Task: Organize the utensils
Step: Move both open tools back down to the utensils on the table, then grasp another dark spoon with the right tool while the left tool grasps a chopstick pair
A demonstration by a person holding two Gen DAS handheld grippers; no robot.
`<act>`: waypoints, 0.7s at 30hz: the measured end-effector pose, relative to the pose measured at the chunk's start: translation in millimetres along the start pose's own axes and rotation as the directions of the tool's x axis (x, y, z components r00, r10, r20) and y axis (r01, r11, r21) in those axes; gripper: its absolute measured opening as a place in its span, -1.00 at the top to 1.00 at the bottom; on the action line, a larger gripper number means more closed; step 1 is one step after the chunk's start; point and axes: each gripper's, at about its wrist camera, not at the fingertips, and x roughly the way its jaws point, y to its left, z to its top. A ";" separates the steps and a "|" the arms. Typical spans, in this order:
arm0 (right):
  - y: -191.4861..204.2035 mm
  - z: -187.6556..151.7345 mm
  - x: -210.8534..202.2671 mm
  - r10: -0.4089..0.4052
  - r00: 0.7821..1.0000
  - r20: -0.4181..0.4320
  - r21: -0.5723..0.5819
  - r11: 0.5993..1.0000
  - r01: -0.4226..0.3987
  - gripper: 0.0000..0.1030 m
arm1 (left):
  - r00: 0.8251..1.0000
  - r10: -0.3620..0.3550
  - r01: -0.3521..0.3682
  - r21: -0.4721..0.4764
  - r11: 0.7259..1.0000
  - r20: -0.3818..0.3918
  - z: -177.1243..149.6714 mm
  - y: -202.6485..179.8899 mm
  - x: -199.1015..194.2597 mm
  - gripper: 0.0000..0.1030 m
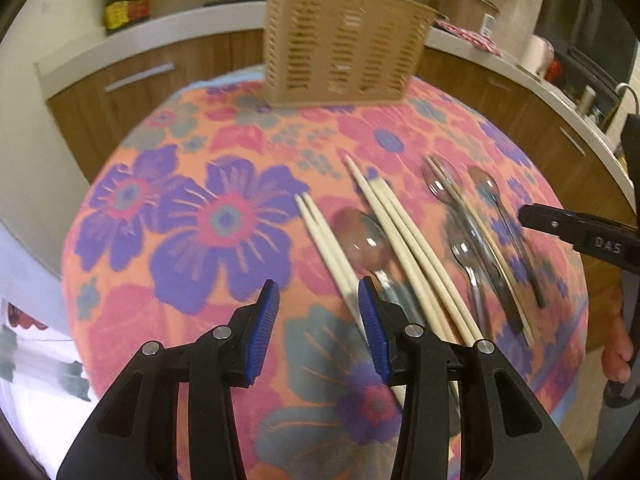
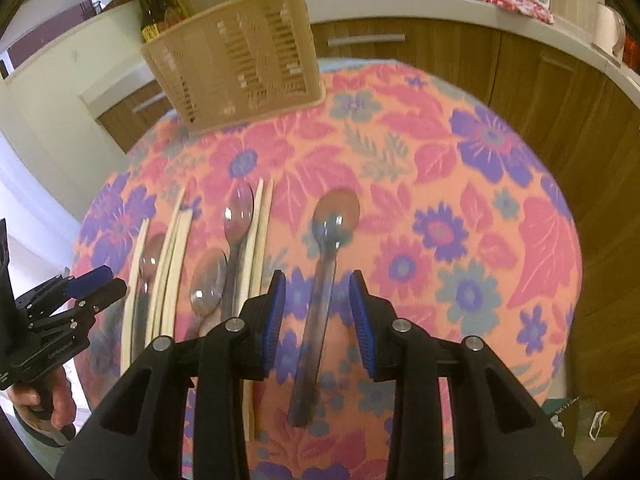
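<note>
Hovering over the bench [image 1: 132, 216], both tools point steeply down at the utensils laid out in rows on the floral cloth. The left hand-held gripper [image 1: 319, 300] is parted and empty, with the chopsticks [image 1: 326, 236] and a spoon [image 1: 362, 240] just at its 1 o'clock. The right hand-held gripper [image 2: 317, 294] is likewise parted, holding nothing, straddling the handle of a lone large spoon [image 2: 328, 248] without its pads touching it. That alignment suggests a pickup is being lined up. At 12 o'clock, well apart, the slatted basket [image 2: 236, 60] stands upright, probably the destination.
</note>
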 end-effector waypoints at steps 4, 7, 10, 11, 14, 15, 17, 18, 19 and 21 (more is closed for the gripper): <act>2.3 -6.0 7.4 -0.007 1.000 -0.026 0.002 1.000 0.007 0.43 | 0.998 0.054 -0.054 0.040 0.998 -0.015 -0.5 -6.2 0.5 0.21; 2.3 -4.7 8.7 -0.002 0.999 -0.034 0.011 1.000 0.003 0.43 | 0.999 0.034 -0.034 0.022 0.999 -0.023 1.6 -1.9 0.0 0.25; 1.6 -5.0 10.6 -0.005 0.999 -0.047 0.019 1.000 0.006 0.43 | 0.999 0.029 -0.028 0.012 1.000 -0.031 5.0 -2.8 -1.0 0.27; 1.5 -4.5 10.5 -0.003 0.999 -0.047 0.021 1.000 0.004 0.43 | 0.999 0.029 -0.028 0.008 1.000 -0.032 5.5 -3.0 -0.5 0.27; 0.9 -4.5 10.3 -0.002 0.999 -0.048 0.022 1.000 0.003 0.43 | 0.999 0.012 -0.012 -0.009 1.000 -0.032 7.0 -4.2 0.5 0.09; 0.7 -4.6 10.2 -0.003 0.999 -0.049 0.022 1.000 0.004 0.43 | 0.999 0.004 -0.004 -0.010 1.000 -0.033 7.6 -5.8 1.5 0.04; 0.4 -4.8 10.2 -0.001 0.999 -0.049 0.022 1.000 0.003 0.43 | 0.999 0.011 -0.011 0.002 1.000 -0.034 7.8 -10.4 2.9 -0.07; 0.4 -4.8 10.2 0.001 0.999 -0.051 0.022 1.000 0.001 0.43 | 0.999 0.040 -0.039 0.025 0.999 -0.032 7.6 -15.6 5.0 -0.06; 1.0 -4.0 11.1 0.002 0.999 -0.054 0.023 1.000 -0.001 0.43 | 0.997 0.069 -0.068 0.048 0.997 -0.028 6.9 -20.3 6.1 -0.05; 2.9 -1.5 12.9 -0.004 0.998 -0.065 0.024 1.000 0.006 0.43 | 0.996 0.088 -0.086 0.071 0.994 -0.028 7.2 -25.3 6.2 -0.01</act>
